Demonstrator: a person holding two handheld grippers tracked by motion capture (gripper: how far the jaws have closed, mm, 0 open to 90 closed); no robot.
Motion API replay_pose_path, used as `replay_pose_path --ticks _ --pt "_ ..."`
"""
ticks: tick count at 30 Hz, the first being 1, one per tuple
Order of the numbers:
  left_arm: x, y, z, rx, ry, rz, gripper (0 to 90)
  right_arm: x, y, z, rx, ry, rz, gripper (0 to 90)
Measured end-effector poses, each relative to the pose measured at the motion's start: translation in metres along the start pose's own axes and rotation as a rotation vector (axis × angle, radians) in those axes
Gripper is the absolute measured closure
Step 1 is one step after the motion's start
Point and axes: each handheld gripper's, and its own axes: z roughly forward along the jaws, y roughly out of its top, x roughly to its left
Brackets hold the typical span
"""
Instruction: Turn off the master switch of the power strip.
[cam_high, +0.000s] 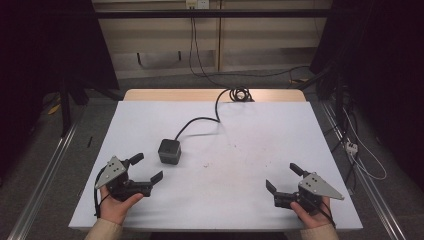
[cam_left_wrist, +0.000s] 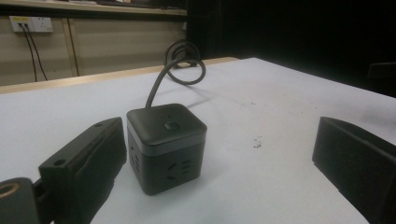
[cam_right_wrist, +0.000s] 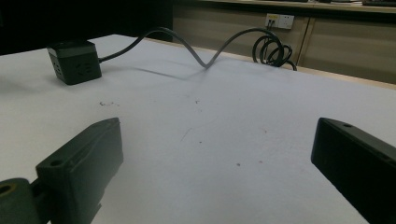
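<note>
On the white table (cam_high: 250, 150), our dark cube-shaped power socket (cam_high: 169, 151) sits just beyond our wide-open left hand-held gripper (cam_high: 148, 167), untouched.

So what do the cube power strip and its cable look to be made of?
Cube power strip: likely moulded plastic, matte dark grey; it shows soft sheen, rounded edges, cut socket slots and a lighter band under the top. Cable: probably rubber or PVC sheath, dark and smooth, bending in loose curves and coils.

The socket cube (cam_left_wrist: 166, 145) is showing matt dark plastic with a smooth rubbery cable (cam_high: 197, 121). The tabletop (cam_high: 260, 150) is looking matt white, lightly speckled, bare wood edging its far edge.
</note>
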Motion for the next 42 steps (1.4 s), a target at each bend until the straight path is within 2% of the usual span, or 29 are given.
replay_pose_path --ticks 21,42 --pt "0.008 0.003 0.006 0.011 0.042 -0.019 3.7 -0.001 0.001 0.0 -0.001 0.002 0.006 2.0" --pt "0.01 0.004 0.016 0.029 0.035 -0.026 4.1 -0.001 0.001 -0.001 -0.006 0.004 0.009 2.1"
